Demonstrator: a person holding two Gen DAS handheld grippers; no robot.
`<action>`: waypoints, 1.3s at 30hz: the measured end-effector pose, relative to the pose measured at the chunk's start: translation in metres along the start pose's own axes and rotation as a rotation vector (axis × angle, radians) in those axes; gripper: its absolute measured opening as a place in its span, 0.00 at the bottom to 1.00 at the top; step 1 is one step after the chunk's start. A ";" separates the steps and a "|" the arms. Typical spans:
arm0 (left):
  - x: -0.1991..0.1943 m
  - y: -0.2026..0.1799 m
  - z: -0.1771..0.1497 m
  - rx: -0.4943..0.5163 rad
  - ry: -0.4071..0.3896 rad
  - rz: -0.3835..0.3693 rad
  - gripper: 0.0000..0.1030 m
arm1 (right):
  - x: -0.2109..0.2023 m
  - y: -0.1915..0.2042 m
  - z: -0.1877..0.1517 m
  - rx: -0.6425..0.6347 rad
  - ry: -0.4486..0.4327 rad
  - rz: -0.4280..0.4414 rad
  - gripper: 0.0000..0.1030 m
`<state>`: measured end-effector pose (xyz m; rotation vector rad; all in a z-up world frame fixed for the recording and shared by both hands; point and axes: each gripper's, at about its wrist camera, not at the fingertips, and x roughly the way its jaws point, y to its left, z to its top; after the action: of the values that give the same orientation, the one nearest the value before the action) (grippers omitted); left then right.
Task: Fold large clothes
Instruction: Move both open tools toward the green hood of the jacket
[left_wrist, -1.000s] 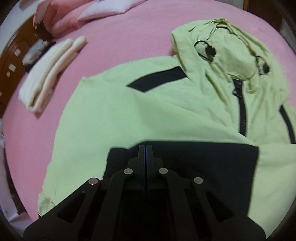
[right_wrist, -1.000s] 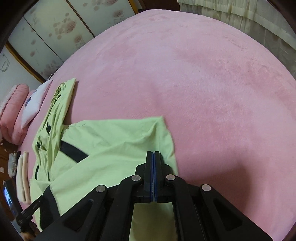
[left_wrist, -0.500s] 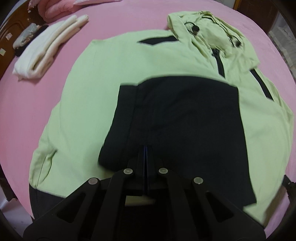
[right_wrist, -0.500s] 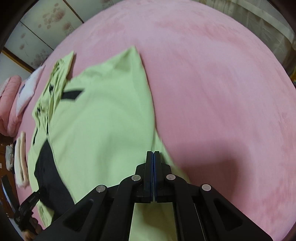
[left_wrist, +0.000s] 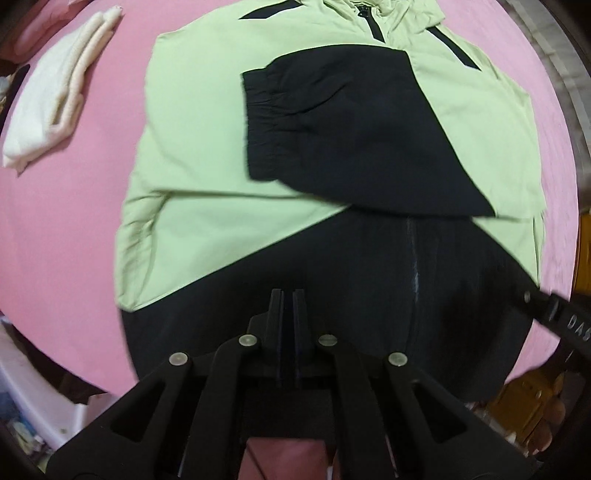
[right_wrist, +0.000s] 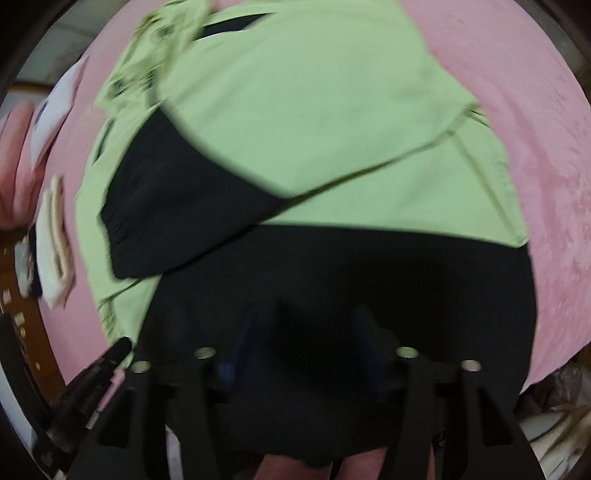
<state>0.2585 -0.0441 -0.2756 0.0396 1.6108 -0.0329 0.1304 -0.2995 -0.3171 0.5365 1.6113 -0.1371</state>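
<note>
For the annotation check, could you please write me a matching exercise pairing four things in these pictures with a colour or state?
Things:
1. jacket body
2. folded-over sleeve end
3. bed cover
4. right gripper

Colour or state:
A. pink
B. fingers spread apart
C. light green
D. black, lying across the chest

Pairs: 1-C, 2-D, 3-A, 4-B
</note>
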 end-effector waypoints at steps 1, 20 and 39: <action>-0.005 0.004 -0.002 0.001 0.003 -0.001 0.13 | -0.004 0.016 -0.007 -0.017 -0.003 0.000 0.62; -0.115 0.047 0.187 -0.013 -0.094 0.034 0.57 | -0.130 0.176 0.093 -0.160 -0.085 0.066 0.80; -0.085 0.062 0.482 -0.035 -0.211 -0.095 0.57 | -0.162 0.186 0.487 -0.123 -0.230 0.143 0.85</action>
<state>0.7460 -0.0043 -0.2096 -0.0664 1.4007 -0.0798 0.6538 -0.3719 -0.1798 0.5195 1.3436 0.0076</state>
